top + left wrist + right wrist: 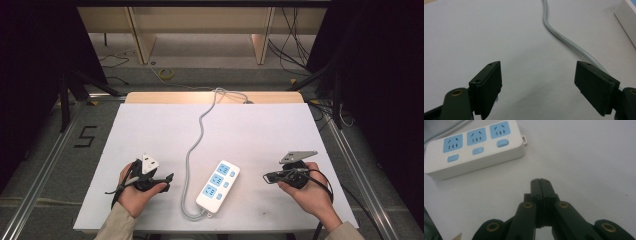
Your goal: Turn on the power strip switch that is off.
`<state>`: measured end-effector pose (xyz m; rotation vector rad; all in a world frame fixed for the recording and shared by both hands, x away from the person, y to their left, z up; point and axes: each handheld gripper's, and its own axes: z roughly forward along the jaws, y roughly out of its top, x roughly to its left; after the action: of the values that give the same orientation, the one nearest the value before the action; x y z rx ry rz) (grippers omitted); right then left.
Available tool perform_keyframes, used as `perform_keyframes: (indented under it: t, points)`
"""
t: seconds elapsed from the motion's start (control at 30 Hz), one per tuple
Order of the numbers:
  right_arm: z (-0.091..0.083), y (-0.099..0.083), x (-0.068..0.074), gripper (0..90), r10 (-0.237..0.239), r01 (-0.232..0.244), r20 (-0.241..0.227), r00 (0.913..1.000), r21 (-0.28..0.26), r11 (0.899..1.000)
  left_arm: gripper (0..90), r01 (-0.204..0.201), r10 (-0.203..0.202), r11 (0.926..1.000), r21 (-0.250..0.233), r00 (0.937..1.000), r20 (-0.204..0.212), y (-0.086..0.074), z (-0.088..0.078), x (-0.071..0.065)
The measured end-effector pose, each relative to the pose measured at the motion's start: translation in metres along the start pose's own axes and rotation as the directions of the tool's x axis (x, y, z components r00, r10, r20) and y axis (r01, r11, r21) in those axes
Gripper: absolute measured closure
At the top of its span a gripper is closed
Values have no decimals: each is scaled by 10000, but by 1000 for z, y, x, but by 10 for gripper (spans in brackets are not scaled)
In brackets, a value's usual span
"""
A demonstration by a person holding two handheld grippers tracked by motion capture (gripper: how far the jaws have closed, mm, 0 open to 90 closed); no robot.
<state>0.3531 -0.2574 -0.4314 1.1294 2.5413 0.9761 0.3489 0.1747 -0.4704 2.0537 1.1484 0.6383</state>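
Holding one gripper in each hand, I rest both forearms at the near edge of the white table (150,130), my hands well apart with the power strip (218,186) lying between them. My left hand (134,192) wraps the left gripper (168,180) from below and angles it toward the centre of the table; its jaws stand wide apart, with nothing between them but bare table surface, as the left gripper view confirms with one black pad (489,86) at each side and open white surface in the gap. The grey cable (564,38) of the strip runs past just beyond the jaw at the right of that view; I cannot tell whether it touches that jaw. My right hand (309,192) cradles the right gripper (267,177) with its grey three-cornered plate (297,156) on top, tips pointing at the strip. Its jaws are fully closed, pad against pad, and they grip nothing; the right gripper (541,182) hovers close to the table, near the strip but clear of it. The power strip (475,147) is white, with three blue sockets and three blue switches, lying flat and at a slant near the front centre of the table, its cable looping round the near end and trailing away to the far edge.
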Motion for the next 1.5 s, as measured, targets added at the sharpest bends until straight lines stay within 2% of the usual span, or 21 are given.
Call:
perform_keyframes:
  t: [1.5]
  points:
    - [16,26,13,900,-38,67,-477,9989,606,9981,221,-55,54,9999,102,9999,147,0,1,-2]
